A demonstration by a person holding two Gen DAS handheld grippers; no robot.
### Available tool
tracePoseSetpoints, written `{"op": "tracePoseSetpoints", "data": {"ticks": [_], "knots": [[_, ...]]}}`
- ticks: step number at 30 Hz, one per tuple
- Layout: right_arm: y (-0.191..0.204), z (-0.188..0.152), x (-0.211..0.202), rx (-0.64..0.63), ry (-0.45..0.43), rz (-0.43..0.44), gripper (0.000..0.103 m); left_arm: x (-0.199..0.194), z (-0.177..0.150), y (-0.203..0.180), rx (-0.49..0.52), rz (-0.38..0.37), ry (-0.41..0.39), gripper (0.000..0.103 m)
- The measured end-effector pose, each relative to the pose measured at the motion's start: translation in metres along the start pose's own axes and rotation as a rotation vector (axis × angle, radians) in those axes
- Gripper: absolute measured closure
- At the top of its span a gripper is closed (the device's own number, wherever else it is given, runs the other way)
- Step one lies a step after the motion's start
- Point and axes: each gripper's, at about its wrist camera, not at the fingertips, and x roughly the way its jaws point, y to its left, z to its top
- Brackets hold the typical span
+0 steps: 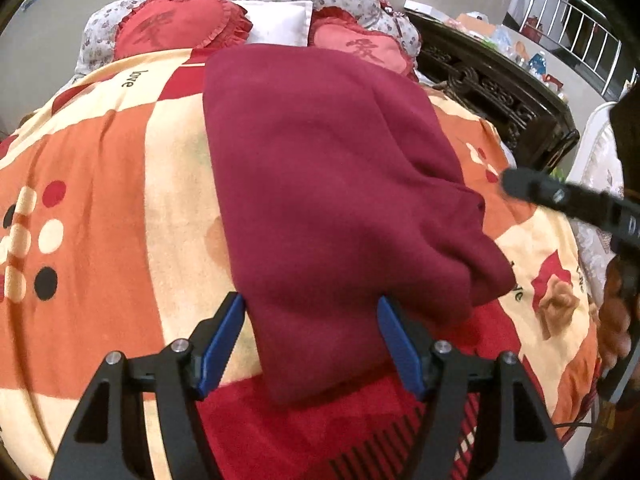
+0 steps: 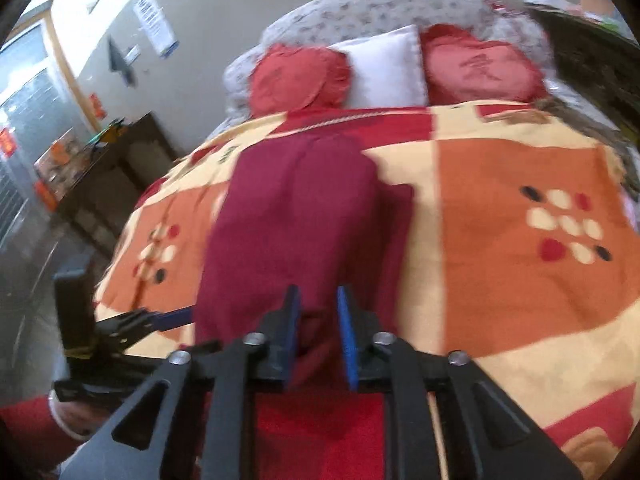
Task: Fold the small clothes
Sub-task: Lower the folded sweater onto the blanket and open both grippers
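Note:
A maroon garment [image 1: 328, 200] lies lengthwise on the patterned bedspread [image 1: 100, 200], its right side bunched in a fold. My left gripper [image 1: 311, 304] is open, its blue pads on either side of the garment's near end. In the right wrist view the garment [image 2: 296, 220] runs away from me. My right gripper [image 2: 318, 300] has its jaws partly closed with a fold of the near hem between the blue pads; the view is blurred. The right gripper also shows at the right of the left wrist view [image 1: 520, 184], and the left gripper shows low left in the right wrist view [image 2: 160, 320].
Two red heart cushions [image 1: 180, 24] and a white pillow [image 1: 280, 20] lie at the head of the bed. A dark carved wooden cabinet [image 1: 500, 96] stands along the bed's right side. A dark side table [image 2: 112, 168] stands by the other side.

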Motion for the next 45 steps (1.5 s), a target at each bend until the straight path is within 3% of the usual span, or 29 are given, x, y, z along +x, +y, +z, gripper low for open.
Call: {"op": "tracePoseSetpoints", "data": {"ticks": [3, 5, 8, 13, 19, 22, 26, 29, 30, 32, 33, 34, 40, 44, 45], "knots": [[0.005, -0.003, 0.033, -0.003, 0.071, -0.066, 0.047, 0.001, 0.000, -0.002, -0.006, 0.010, 0.002, 0.031], [-0.002, -0.008, 0.029, 0.049, 0.045, -0.040, 0.058, 0.000, 0.000, -0.004, -0.004, 0.019, 0.003, 0.031], [-0.016, -0.012, 0.014, 0.081, 0.008, -0.045, 0.060, -0.001, -0.001, -0.008, 0.014, 0.020, 0.004, 0.031], [-0.024, -0.021, 0.028, 0.076, 0.042, -0.093, 0.060, 0.006, -0.002, -0.012, 0.026, 0.029, 0.016, 0.030], [-0.009, -0.012, -0.006, 0.067, -0.063, -0.125, 0.052, -0.001, 0.000, -0.009, 0.028, 0.043, 0.013, 0.030], [0.002, 0.002, -0.016, 0.046, -0.155, -0.115, 0.050, -0.014, 0.007, -0.007, 0.030, 0.066, -0.048, 0.029], [0.010, 0.024, 0.008, 0.023, -0.159, -0.102, 0.050, -0.010, 0.025, 0.000, -0.019, 0.057, -0.069, 0.028], [0.001, 0.035, 0.045, 0.025, -0.089, -0.125, 0.050, 0.003, 0.034, 0.000, -0.028, 0.051, -0.054, 0.028], [-0.005, 0.037, 0.057, 0.020, -0.072, -0.169, 0.051, 0.008, 0.036, -0.002, -0.020, 0.051, -0.045, 0.027], [-0.014, 0.038, 0.068, 0.001, -0.080, -0.251, 0.070, 0.015, 0.037, -0.006, -0.007, 0.054, -0.040, 0.023], [-0.018, 0.038, 0.071, -0.004, -0.093, -0.260, 0.077, 0.017, 0.037, -0.008, -0.003, 0.057, -0.040, 0.022], [-0.020, 0.040, 0.073, -0.010, -0.101, -0.258, 0.077, 0.020, 0.036, -0.008, 0.000, 0.059, -0.039, 0.020], [-0.027, 0.048, 0.061, 0.026, -0.074, -0.192, 0.077, 0.031, 0.039, -0.003, -0.031, 0.041, -0.016, 0.017], [-0.015, 0.032, 0.028, 0.033, -0.087, -0.106, 0.060, 0.031, 0.038, -0.004, -0.019, 0.046, -0.021, 0.017], [-0.008, 0.024, 0.022, 0.007, -0.087, -0.103, 0.051, 0.031, 0.038, -0.004, -0.020, 0.046, -0.021, 0.017]]}}
